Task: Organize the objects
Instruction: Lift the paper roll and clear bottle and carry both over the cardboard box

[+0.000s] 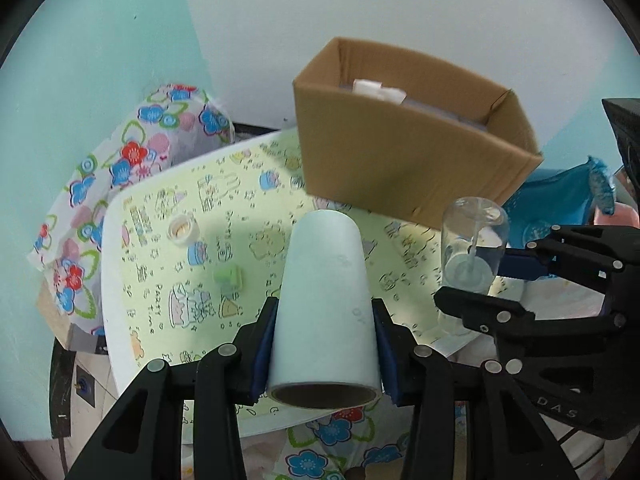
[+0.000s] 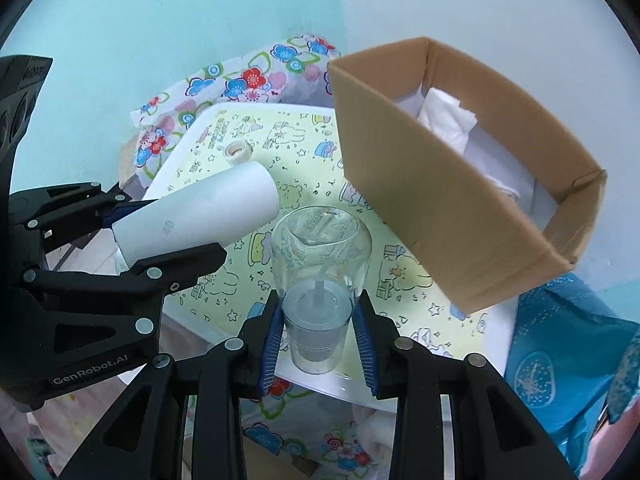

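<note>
My left gripper (image 1: 324,344) is shut on a pale blue-white roll (image 1: 324,304) with a cardboard core, held above the small table (image 1: 116,280); the roll also shows in the right wrist view (image 2: 200,216). My right gripper (image 2: 318,336) is shut on a clear plastic bottle (image 2: 320,264), held by its capped end with the base pointing away; it also shows in the left wrist view (image 1: 474,248). An open cardboard box (image 1: 408,152) stands at the table's far right (image 2: 448,208) with white paper (image 2: 448,120) inside.
A small white cap (image 1: 184,230) and a green block (image 1: 229,276) lie on the yellow cartoon-print tabletop. Floral cloth (image 1: 132,160) hangs at the far left. Blue fabric (image 2: 560,344) lies to the right. Teal and white walls stand behind.
</note>
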